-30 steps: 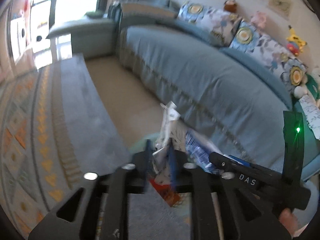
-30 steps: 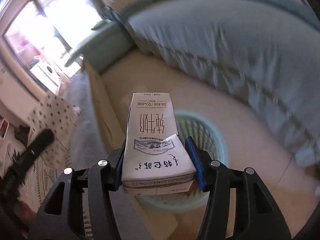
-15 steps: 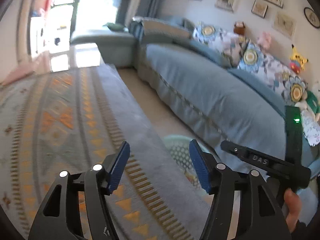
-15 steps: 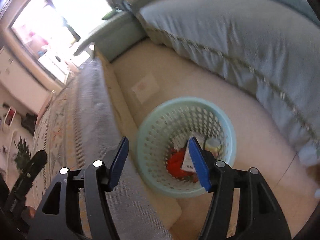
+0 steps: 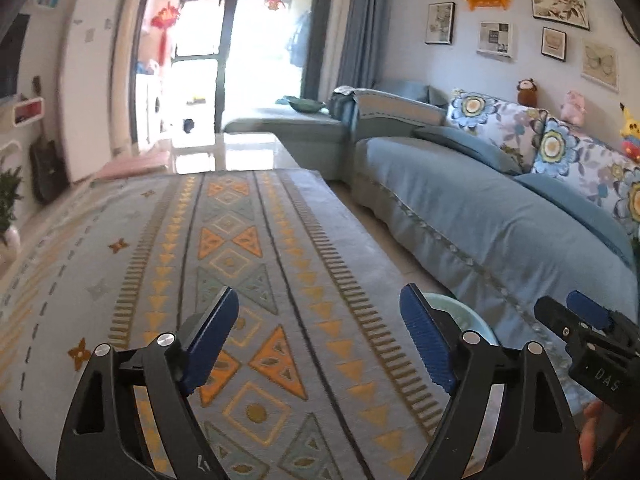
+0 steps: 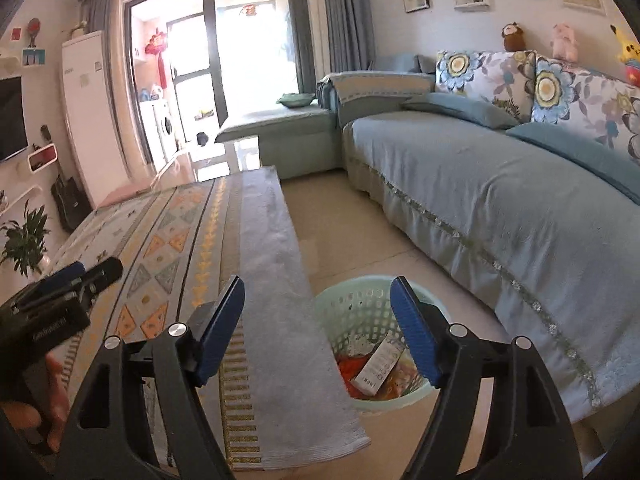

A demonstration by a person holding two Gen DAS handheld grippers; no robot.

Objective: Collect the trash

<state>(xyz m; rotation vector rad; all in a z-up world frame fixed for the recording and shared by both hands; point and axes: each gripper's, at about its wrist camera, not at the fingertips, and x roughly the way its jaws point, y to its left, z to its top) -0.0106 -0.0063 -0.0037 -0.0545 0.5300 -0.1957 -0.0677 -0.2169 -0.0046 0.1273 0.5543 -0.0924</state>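
Observation:
A pale green plastic basket [image 6: 356, 304] stands on the floor between the cloth-covered table and the sofa. Inside it lie a white milk carton [image 6: 379, 368] and red and orange wrappers [image 6: 349, 364]. My right gripper [image 6: 318, 332] is open and empty, held above the table edge and the basket. My left gripper [image 5: 320, 340] is open and empty above the patterned tablecloth [image 5: 224, 264]. The basket's rim [image 5: 460, 312] peeks out behind the left gripper's right finger. The right gripper shows at the right edge of the left wrist view [image 5: 588, 320]; the left gripper shows at the left of the right wrist view [image 6: 64, 284].
A long blue sofa [image 6: 500, 184] with flowered cushions runs along the right. The low table [image 6: 264, 280] carries a grey patterned cloth. Beige floor [image 6: 340, 232] lies between table and sofa. A balcony door [image 5: 240, 48], a white cabinet and a potted plant [image 6: 24, 240] are at the back left.
Both grippers opened and dropped their loads into the basket: the left its wrappers, the right the milk carton. Both then rose and tilted up from the basket toward the room.

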